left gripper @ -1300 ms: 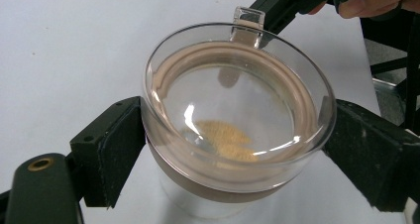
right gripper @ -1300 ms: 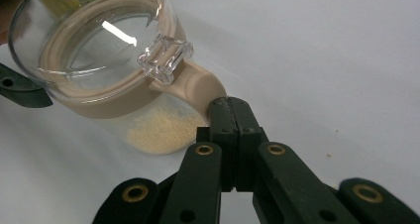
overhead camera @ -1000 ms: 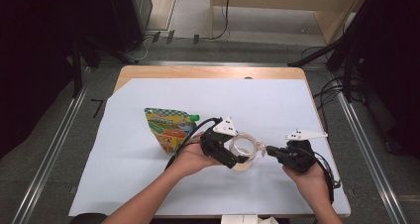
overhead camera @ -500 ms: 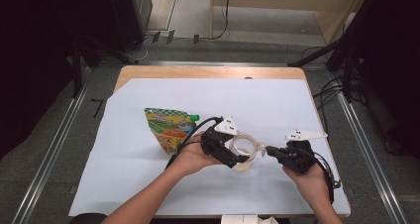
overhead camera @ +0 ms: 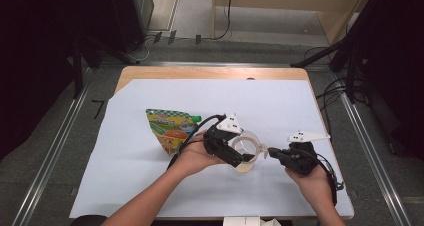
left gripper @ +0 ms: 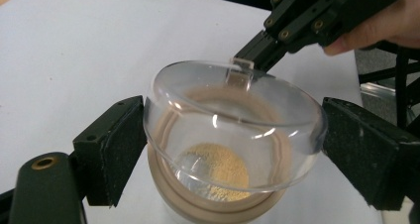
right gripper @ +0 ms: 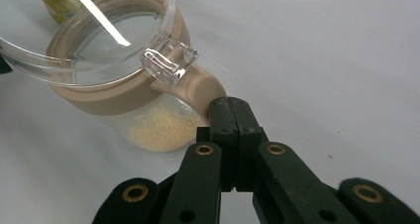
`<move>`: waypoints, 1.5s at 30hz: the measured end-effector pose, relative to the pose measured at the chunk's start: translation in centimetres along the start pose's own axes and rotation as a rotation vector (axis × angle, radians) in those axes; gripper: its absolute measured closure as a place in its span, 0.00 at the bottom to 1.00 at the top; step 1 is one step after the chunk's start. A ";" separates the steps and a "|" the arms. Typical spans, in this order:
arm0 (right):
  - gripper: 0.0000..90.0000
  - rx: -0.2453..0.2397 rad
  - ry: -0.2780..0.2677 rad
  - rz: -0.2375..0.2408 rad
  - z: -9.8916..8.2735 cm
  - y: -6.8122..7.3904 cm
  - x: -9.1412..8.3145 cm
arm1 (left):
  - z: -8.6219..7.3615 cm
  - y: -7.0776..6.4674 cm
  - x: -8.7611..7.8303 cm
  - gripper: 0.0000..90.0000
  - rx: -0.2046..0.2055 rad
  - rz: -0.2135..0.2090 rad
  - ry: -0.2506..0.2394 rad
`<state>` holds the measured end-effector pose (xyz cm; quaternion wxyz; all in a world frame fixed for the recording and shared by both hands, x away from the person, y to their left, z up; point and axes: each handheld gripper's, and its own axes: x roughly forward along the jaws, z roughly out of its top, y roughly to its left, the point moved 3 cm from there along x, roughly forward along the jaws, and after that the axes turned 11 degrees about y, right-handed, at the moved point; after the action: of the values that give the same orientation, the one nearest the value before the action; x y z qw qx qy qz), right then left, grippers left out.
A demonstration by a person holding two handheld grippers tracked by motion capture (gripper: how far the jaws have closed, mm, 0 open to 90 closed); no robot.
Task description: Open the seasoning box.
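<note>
Near the front edge of the white-covered table [overhead camera: 150,186], right of centre, stands a small clear plastic jar with a beige collar and beige side handle [right gripper: 126,102]. A little pale yellow powder [left gripper: 218,169] lies in its bottom. A clear domed lid [left gripper: 233,120] sits tilted over the mouth. The left gripper [left gripper: 233,149] straddles the lid, its pads just beside the rim; whether they press is unclear. The right gripper [right gripper: 230,110] is pressed together on the handle's tip. The left hand [overhead camera: 195,156] partly hides a colourful printed pouch with a green cap [overhead camera: 167,128].

Black grippers [overhead camera: 240,153], brass screws, grey plates, trailing cables; bare forearms.
</note>
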<state>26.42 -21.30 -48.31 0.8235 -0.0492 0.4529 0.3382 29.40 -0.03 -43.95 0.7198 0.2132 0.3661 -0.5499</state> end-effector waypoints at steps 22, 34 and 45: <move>1.00 -0.008 -0.003 -0.007 0.0 -0.1 0.0 | 1.6 0.0 -2.2 0.27 -0.076 -0.063 -0.009; 1.00 -0.003 -0.001 -0.009 0.0 -0.1 -0.1 | 2.2 -0.4 -3.2 0.39 -0.046 -0.046 0.021; 1.00 -0.016 -0.003 -0.008 0.1 0.1 -0.1 | 2.8 -0.8 -3.7 0.65 -0.002 -0.055 0.067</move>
<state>26.38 -21.25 -48.20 0.8251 -0.0569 0.4488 0.3385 29.03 0.11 -39.29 0.6919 0.2205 0.3964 -0.5616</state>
